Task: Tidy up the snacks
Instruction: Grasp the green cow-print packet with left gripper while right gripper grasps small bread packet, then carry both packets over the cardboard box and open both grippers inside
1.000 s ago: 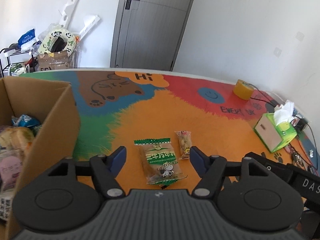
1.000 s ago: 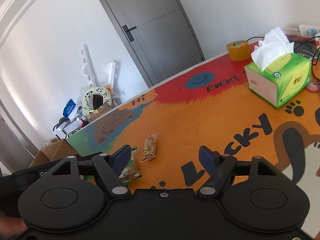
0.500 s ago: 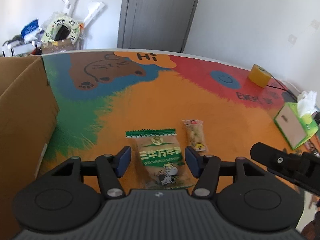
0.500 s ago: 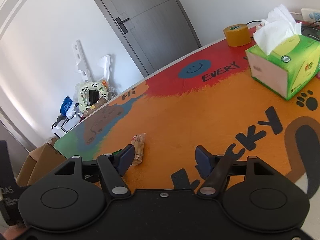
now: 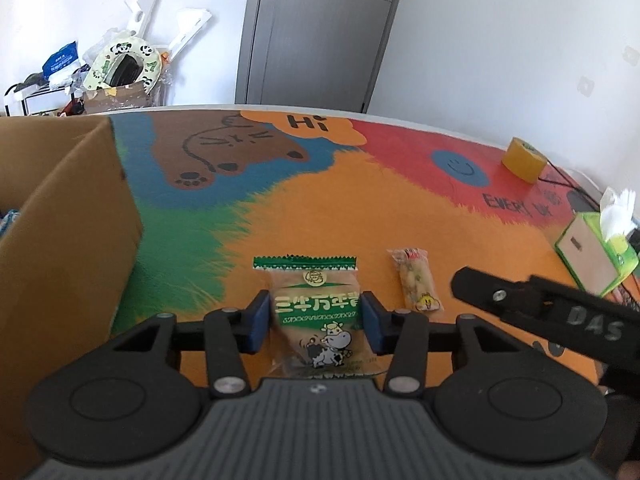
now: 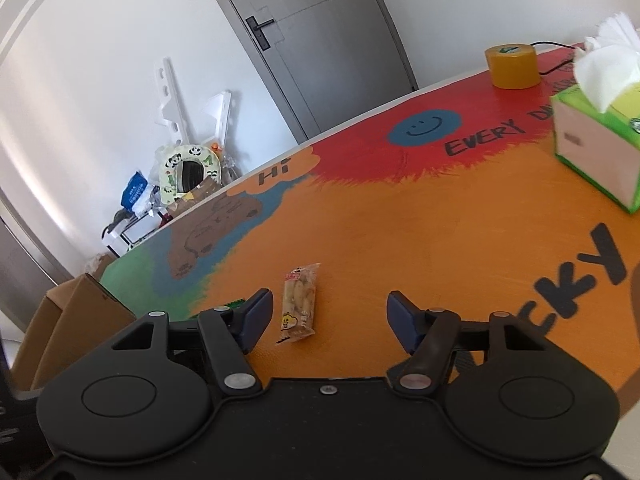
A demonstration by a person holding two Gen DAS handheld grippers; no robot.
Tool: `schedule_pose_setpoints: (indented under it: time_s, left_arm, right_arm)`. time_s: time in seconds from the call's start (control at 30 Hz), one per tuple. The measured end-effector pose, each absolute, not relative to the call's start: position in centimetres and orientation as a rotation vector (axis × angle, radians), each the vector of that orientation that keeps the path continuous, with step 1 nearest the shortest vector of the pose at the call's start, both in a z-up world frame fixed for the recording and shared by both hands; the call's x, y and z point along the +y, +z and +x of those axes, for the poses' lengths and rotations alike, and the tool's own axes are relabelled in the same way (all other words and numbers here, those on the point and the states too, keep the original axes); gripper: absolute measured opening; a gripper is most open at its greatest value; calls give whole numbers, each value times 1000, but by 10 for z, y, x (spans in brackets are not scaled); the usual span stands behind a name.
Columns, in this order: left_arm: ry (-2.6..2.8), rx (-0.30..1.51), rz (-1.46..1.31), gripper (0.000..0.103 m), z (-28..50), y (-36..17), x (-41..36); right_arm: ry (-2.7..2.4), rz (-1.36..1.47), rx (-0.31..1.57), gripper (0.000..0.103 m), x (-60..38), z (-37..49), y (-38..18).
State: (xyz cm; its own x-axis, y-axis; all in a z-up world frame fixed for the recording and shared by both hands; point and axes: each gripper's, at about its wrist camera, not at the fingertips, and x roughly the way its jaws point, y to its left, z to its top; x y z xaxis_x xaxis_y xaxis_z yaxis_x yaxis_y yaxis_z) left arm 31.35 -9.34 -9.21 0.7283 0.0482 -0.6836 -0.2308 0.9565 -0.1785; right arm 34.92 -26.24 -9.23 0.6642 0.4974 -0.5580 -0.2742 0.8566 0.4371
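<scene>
In the left wrist view, the left gripper (image 5: 315,322) had dropped closer to the green-and-clear plastic snack packet printed with a cartoon cow (image 5: 316,320), which lay flat on the orange part of the painted tabletop (image 5: 360,208). A second earlier the blue pads stood wide of the packet; now they had just been closing and sat right at its two side edges. Whether they already pressed the wrapper could not be told. The open brown cardboard box (image 5: 68,220) stood just to the left, likely the place for the snacks. The small clear wrapper of yellowish crackers (image 5: 416,280) lay just right of the packet, with the black body of the other tool reaching in beside it.

In the right wrist view, the right gripper (image 6: 330,316) had swung over so that the cracker wrapper (image 6: 299,304), earlier beyond its left pad, now lay between the pads, nearer the left one. Its jaws had narrowed a little but stood well clear, holding nothing. Both pickups looked about to begin.
</scene>
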Motion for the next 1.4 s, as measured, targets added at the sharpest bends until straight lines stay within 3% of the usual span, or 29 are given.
schedule_pose_setpoints:
  time_s: [0.47,0.53,0.57,1.03,1.4]
  left_arm:
    - [165,696,-329,47,310,-82,-73]
    - [164,696,-334,46,308,-82,-73]
    - [164,694,-335,46,306,-82,-73]
    - [120,656,-343,46,270,-64,-80]
    - [84,574,-338,46,231,-31,-76]
  right_arm:
    - [455,233,742,50,-226,361,-100]
    - [461,220,750,33,-225,360,-100]
    - [479,231,767,20,-226,360,-101]
    - [486,416,701,19,-269,310,-82]
    - [471,394,591,19,-269,272,-46]
